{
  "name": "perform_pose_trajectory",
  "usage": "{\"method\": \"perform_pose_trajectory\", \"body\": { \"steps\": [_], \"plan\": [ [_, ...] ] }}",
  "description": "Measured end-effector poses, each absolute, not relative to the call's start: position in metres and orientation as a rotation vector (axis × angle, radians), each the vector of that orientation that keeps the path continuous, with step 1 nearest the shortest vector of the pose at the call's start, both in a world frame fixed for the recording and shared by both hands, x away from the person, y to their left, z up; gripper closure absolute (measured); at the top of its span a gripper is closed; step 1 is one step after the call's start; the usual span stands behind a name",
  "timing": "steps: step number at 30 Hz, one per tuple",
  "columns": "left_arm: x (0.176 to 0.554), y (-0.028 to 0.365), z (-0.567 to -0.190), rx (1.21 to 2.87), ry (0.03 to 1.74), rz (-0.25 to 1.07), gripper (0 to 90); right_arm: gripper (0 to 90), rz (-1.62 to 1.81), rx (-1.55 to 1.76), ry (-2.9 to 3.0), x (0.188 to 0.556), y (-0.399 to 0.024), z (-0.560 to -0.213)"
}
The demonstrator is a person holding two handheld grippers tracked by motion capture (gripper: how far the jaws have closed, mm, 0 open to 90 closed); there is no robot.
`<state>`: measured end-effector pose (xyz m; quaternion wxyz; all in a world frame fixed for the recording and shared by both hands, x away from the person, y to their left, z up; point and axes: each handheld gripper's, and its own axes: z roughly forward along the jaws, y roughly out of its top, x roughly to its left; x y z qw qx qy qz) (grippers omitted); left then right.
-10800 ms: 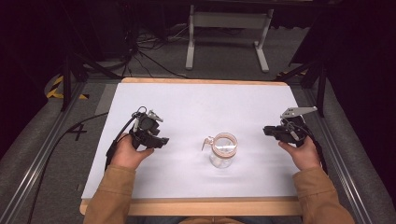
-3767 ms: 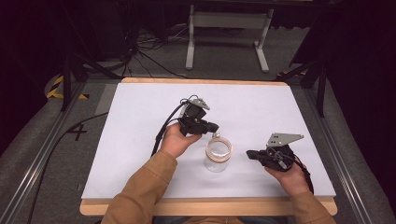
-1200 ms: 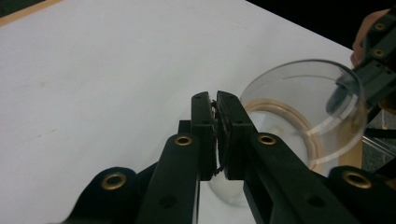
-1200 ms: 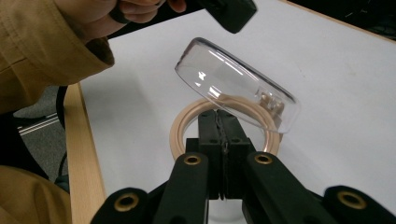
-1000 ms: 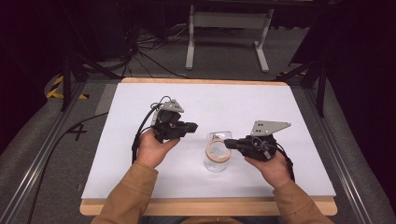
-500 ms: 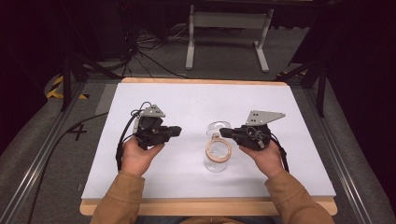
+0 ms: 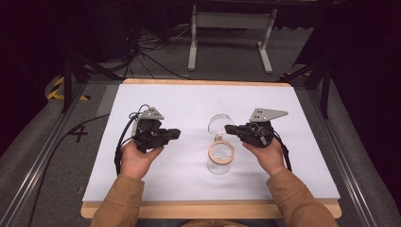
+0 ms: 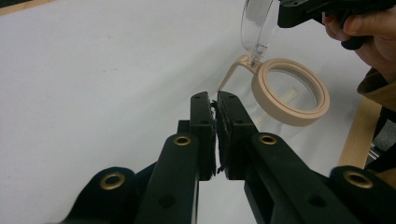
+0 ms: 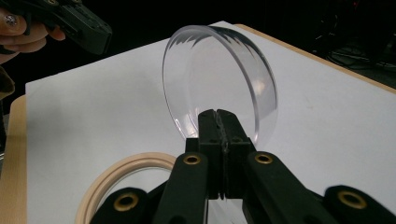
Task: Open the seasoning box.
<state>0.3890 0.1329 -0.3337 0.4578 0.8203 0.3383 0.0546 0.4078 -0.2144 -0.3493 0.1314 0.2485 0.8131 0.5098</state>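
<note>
A clear glass jar [image 7: 220,158] with a beige ring [image 8: 289,91] round its mouth stands mid-table. Its hinged clear lid [image 7: 218,123] is swung up and stands nearly upright behind the mouth. My right gripper [image 7: 228,128] is shut, and its tips [image 9: 218,114] rest against the lower face of the lid [image 9: 219,79] without pinching it. My left gripper [image 7: 177,134] is shut on nothing and hovers left of the jar, pointing toward it. In the left gripper view its jaws [image 8: 215,100] are closed a short way from the ring.
The white mat [image 7: 142,189] covers a wooden table top [image 7: 208,209]. A grey metal stand [image 7: 229,28] and cables lie on the floor beyond the far edge. Dark rails run along both sides.
My left gripper has pulled back to the left, away from the jar. The right gripper has shifted up and inward against the raised lid. Little differs over the last half second.
</note>
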Motion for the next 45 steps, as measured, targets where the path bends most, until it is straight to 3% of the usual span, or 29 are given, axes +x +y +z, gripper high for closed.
{"method": "perform_pose_trajectory", "body": {
  "steps": [6, 12, 26, 32, 39, 45],
  "plan": [
    [0.390, 0.132, -0.333, 2.015, 0.824, 0.128, 83.5, 89.3, 1.492, 0.707, 2.350, 0.403, -0.217, -0.345],
    [0.391, 0.130, -0.328, 2.038, 0.815, 0.150, 75.5, 89.2, 1.493, 0.664, 2.303, 0.384, -0.230, -0.328],
    [0.402, 0.153, -0.331, 2.040, 0.910, 0.221, 66.4, 83.6, 1.413, 0.885, 2.155, 0.387, -0.298, -0.322],
    [0.409, 0.168, -0.337, 2.025, 0.972, 0.234, 64.9, 81.9, 1.307, 1.001, 2.108, 0.391, -0.329, -0.327],
    [0.419, 0.176, -0.351, 2.101, 1.039, 0.340, 63.2, 79.4, 1.245, 1.135, 2.063, 0.395, -0.362, -0.337],
    [0.428, 0.187, -0.366, 2.097, 1.116, 0.306, 62.6, 77.7, 1.208, 1.225, 2.049, 0.402, -0.382, -0.352]
  ]
}}
